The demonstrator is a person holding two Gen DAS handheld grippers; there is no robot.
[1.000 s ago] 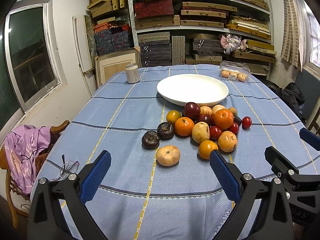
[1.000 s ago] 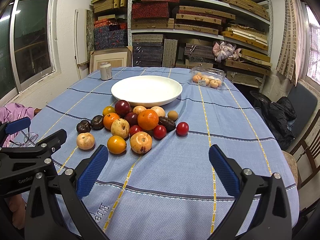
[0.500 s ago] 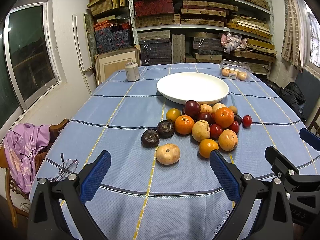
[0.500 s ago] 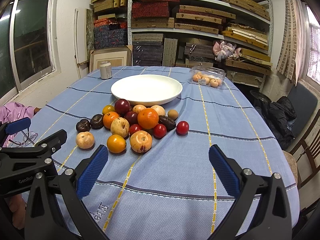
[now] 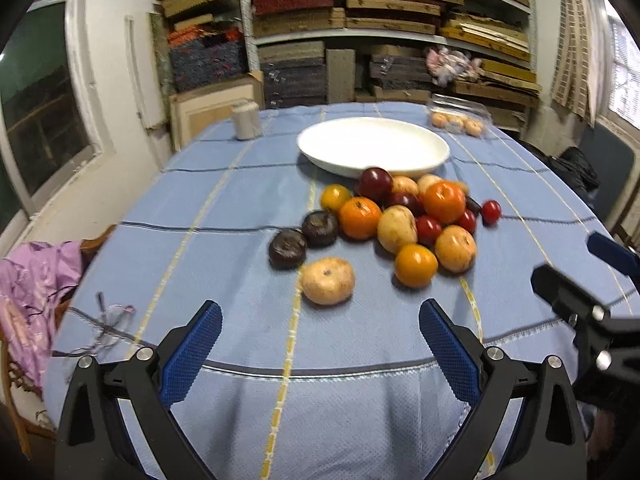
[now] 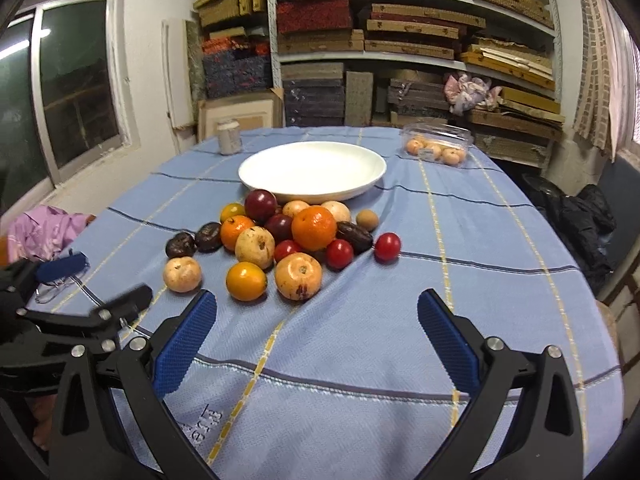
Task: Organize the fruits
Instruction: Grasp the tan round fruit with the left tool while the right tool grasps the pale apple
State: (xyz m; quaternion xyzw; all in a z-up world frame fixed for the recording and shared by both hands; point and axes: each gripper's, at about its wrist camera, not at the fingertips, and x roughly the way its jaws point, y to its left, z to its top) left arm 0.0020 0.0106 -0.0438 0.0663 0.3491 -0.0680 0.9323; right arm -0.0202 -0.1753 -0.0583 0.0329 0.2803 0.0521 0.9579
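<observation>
A pile of several fruits lies on the blue tablecloth in front of an empty white plate: oranges, pale apples, dark plums, small red ones. A pale fruit sits nearest my left gripper, which is open and empty above the table's near side. In the right wrist view the pile and plate lie ahead. My right gripper is open and empty, just short of a spotted apple and a yellow-orange fruit.
A clear plastic box of small fruits stands at the back right, a grey can at the back left. Eyeglasses lie near the table's left edge. A chair with pink cloth stands left; shelves fill the back wall.
Both grippers have moved forward and a little lower toward the fruit pile. The left view is blurred by motion. No fruit has moved.
</observation>
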